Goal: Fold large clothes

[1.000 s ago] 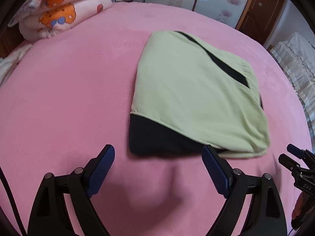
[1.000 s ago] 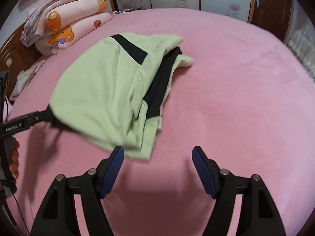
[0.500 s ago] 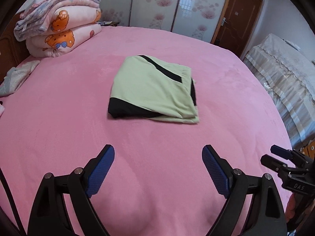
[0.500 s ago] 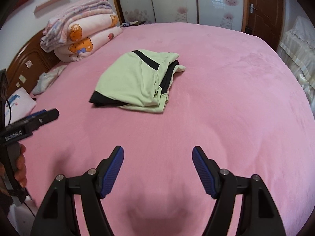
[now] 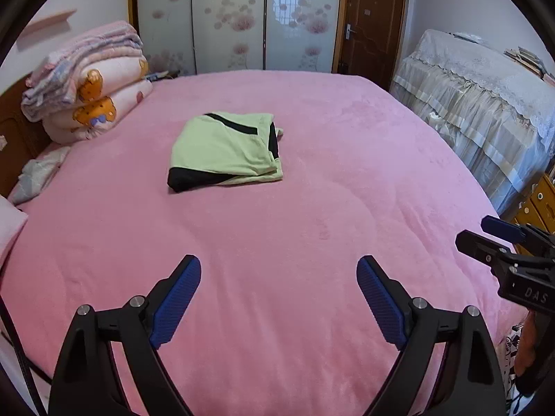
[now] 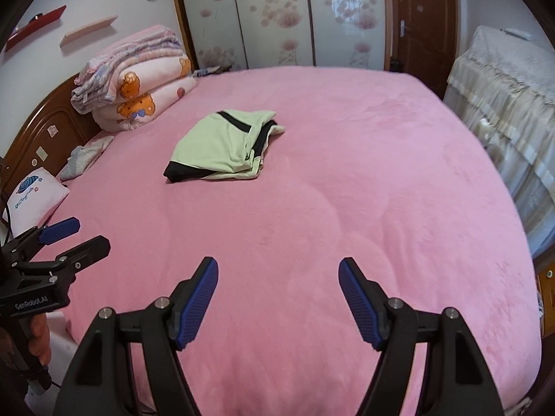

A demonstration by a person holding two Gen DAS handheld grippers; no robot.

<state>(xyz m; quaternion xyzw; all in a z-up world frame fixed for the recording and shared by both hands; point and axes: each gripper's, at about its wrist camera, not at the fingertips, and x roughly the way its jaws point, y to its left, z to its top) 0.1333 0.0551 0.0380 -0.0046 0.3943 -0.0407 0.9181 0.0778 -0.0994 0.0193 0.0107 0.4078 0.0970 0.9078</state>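
Note:
A light green garment with black trim (image 5: 225,152) lies folded into a compact rectangle in the middle of the pink bed (image 5: 312,225); it also shows in the right wrist view (image 6: 222,147). My left gripper (image 5: 279,270) is open and empty, held well back from the garment above the bed's near part. My right gripper (image 6: 277,272) is open and empty, also far back from it. Each gripper shows at the edge of the other's view, the right one (image 5: 499,239) and the left one (image 6: 69,239).
Stacked pink quilts (image 5: 86,86) sit at the bed's far left by a wooden headboard (image 6: 45,128). A pillow (image 6: 34,194) lies at the left edge. A lace-covered piece of furniture (image 5: 485,104) stands on the right. Wardrobe doors (image 5: 242,17) and a wooden door (image 5: 374,17) are behind.
Both grippers have pulled back and up from the folded garment, which now lies far off. The garment stays folded on the bed. Both stay open.

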